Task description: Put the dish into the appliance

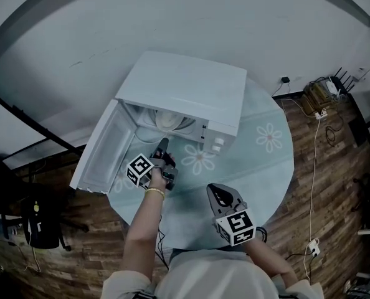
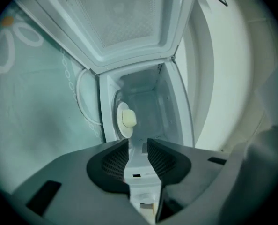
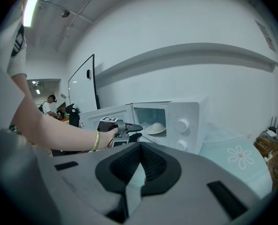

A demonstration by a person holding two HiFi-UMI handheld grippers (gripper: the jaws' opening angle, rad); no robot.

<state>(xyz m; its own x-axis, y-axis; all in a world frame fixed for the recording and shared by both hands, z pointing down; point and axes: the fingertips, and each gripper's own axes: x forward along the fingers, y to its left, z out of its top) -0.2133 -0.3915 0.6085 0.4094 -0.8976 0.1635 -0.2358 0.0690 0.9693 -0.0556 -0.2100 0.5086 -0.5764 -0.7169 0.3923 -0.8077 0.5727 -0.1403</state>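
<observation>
Pale dish (image 2: pixel 126 120) sits inside the microwave (image 1: pixel 185 86), door (image 1: pixel 101 151) swung open, at the table's (image 1: pixel 272 167) far edge. Left gripper (image 1: pixel 162 145) just before the opening — jaws apart, nothing between them. Right gripper (image 1: pixel 217 195) over the near edge — jaws together, empty.

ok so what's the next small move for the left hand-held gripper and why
Probably draw the left hand-held gripper back from the microwave: its jaws stand apart and empty, the dish already sits inside, and the door is open.
</observation>
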